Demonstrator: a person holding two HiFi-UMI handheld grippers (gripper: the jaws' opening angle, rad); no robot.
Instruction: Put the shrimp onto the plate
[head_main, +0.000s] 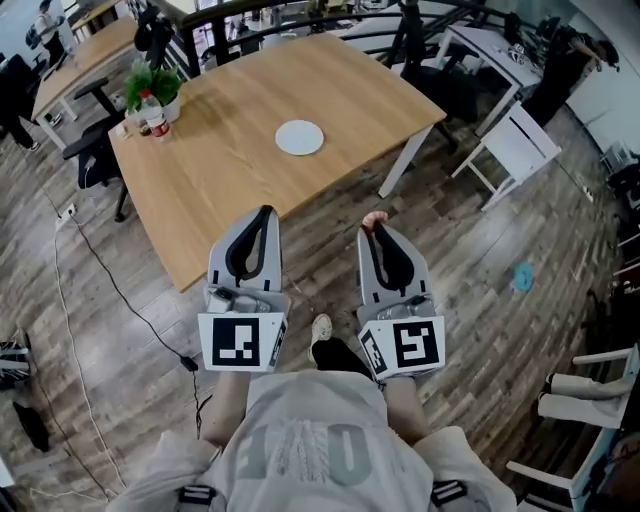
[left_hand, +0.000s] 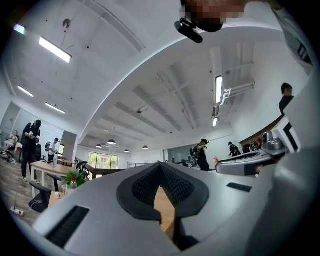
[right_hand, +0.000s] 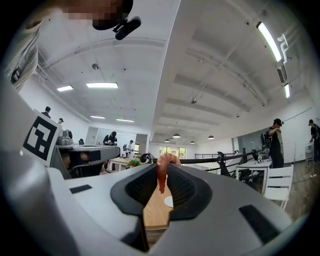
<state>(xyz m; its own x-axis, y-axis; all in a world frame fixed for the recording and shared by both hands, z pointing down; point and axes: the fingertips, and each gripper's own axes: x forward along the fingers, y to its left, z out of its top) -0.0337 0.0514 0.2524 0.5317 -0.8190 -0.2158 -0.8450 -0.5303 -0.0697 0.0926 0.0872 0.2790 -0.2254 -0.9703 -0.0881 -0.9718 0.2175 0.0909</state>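
Note:
A pink-orange shrimp (right_hand: 161, 172) is pinched at the tips of my right gripper (right_hand: 162, 167); its curled body sticks up above the jaws. In the head view the shrimp (head_main: 374, 219) shows at the tip of the right gripper (head_main: 376, 228), held off the near edge of the wooden table (head_main: 230, 160). A small white plate (head_main: 299, 137) lies near the table's middle, well ahead of both grippers; it also appears as a white plate (right_hand: 169, 201) between the right jaws. My left gripper (head_main: 265, 212) hangs over the table's near edge, its jaws shut with nothing in them.
A potted plant (head_main: 152, 85) and a red-capped bottle (head_main: 153, 115) stand at the table's far left corner. A white chair (head_main: 517, 145) is to the right, a black office chair (head_main: 95, 160) to the left. A cable (head_main: 110, 280) runs across the wood floor.

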